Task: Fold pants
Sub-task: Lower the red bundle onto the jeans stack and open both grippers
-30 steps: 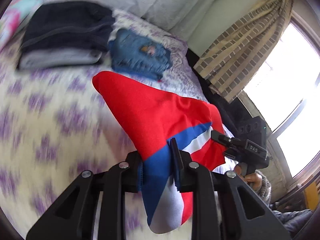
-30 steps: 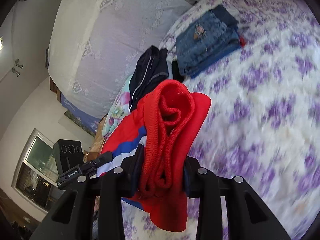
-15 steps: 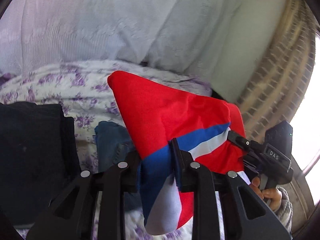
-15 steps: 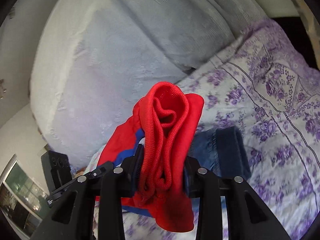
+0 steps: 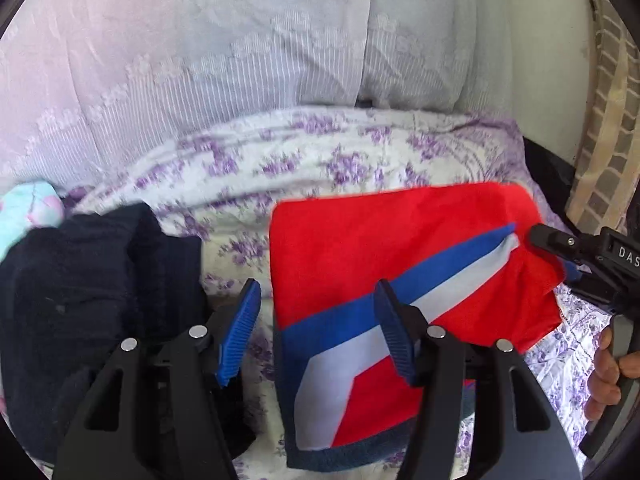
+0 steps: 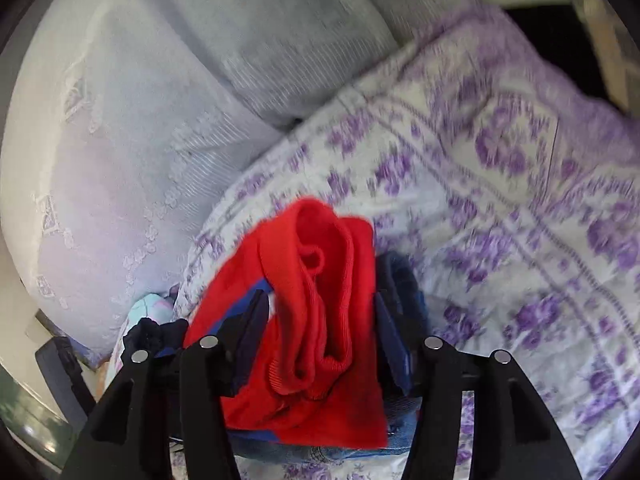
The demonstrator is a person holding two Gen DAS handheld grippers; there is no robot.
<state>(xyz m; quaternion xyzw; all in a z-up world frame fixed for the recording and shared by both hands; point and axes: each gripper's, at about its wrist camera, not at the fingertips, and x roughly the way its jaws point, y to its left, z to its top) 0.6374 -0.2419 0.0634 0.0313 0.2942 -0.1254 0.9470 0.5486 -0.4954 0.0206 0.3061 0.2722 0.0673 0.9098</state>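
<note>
Left claw (image 5: 316, 328) astride red pants (image 5: 384, 256)

Black left gripper (image 5: 316, 336) frame, blue ribbed jaws (4 silver screws).

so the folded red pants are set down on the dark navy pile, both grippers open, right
Not quite. In the left wrist view the red pants lie on folded blue jeans, beside the navy pile. The left gripper and right gripper are open, having just released.

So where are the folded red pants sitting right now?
In the left wrist view the red pants lie on folded jeans on the floral bedspread, right of the dark folded clothes, between the left gripper's open jaws.
</note>
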